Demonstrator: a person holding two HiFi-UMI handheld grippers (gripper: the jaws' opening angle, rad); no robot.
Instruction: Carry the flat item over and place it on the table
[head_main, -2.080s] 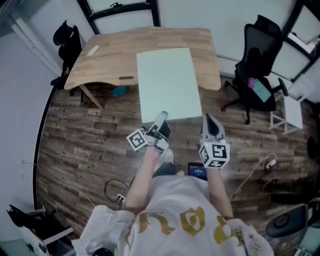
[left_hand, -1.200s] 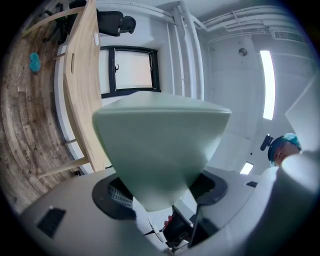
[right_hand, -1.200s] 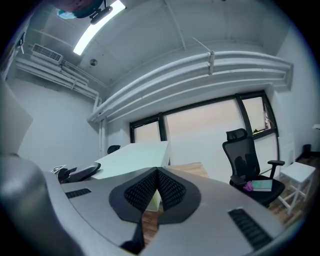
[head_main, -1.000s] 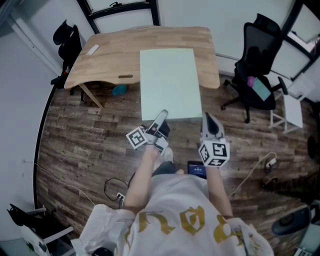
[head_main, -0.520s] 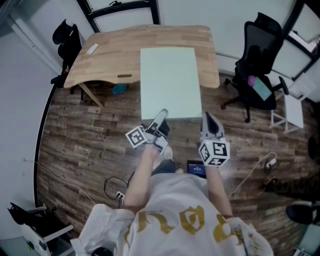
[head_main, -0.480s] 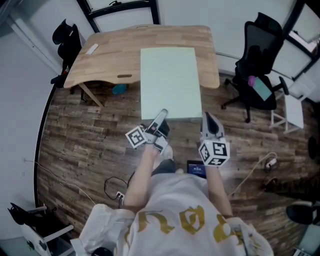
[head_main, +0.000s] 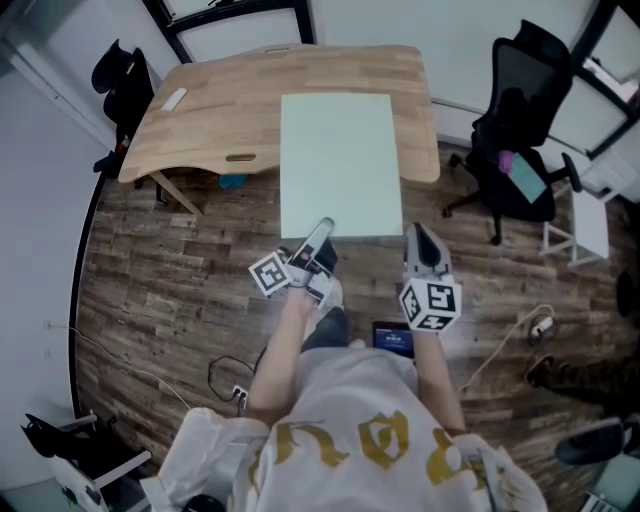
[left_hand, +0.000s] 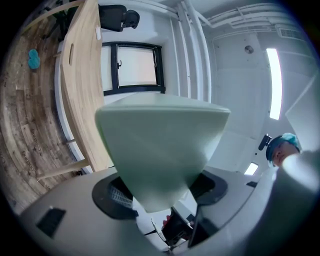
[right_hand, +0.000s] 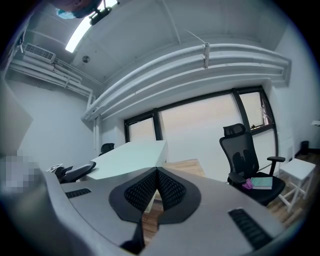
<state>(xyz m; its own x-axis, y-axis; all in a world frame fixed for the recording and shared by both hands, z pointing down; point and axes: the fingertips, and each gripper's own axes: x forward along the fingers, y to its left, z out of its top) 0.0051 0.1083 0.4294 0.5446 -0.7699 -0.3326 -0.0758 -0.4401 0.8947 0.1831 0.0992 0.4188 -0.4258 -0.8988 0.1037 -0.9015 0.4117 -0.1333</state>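
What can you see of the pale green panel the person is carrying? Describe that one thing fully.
The pale green panel is a plain, rigid-looking rectangle with a matt, unmarked face, held roughly level. Its far part lies over the wooden table; its near part juts out over the floor. Whether it rests on the table cannot be told. The left gripper clamps its near edge, the right gripper its near right corner.

Bright, even indoor light, soft shadows, fisheye-bent dark corners
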